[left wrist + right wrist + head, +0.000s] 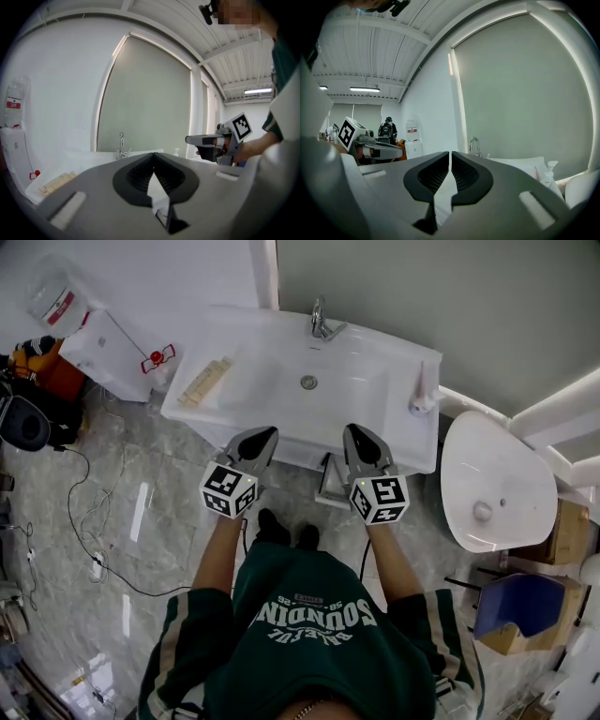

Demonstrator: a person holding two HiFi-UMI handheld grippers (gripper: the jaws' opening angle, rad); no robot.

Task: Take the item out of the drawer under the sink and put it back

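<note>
Head view: you stand facing a white rectangular ceramic washbasin [375, 362] with a chrome tap [322, 324] at its rear edge. You hold both grippers in front of you, nearly level, pointing at the basin's front edge.

Your left claw [267, 437] has its dark ribbed jaws together at the tips and holds nothing. In the left gripper view the left claw [153, 154] shows only the narrow slit behind its tips. Your right claw [354, 434] is likewise fully closed and empty, as the right gripper view confirms [450, 153]. The two claws sit side by side, apart from each other, and neither touches the basin. Each gripper carries its black-and-white marker cube [229, 489] near your hand.

Between the claws, just below the basin's front edge, a small grey and white part of the cabinet [333, 482] shows. Whether this is the drawer cannot be told, and the item is hidden from every view.

On the surface around the bowl, a white pump bottle [427, 390] stands at the right corner and a pale beige slatted bar [204, 382] lies at the left end. A white oval toilet lid [497, 484] sits to the right, on the grey marbled floor [141, 512].
</note>
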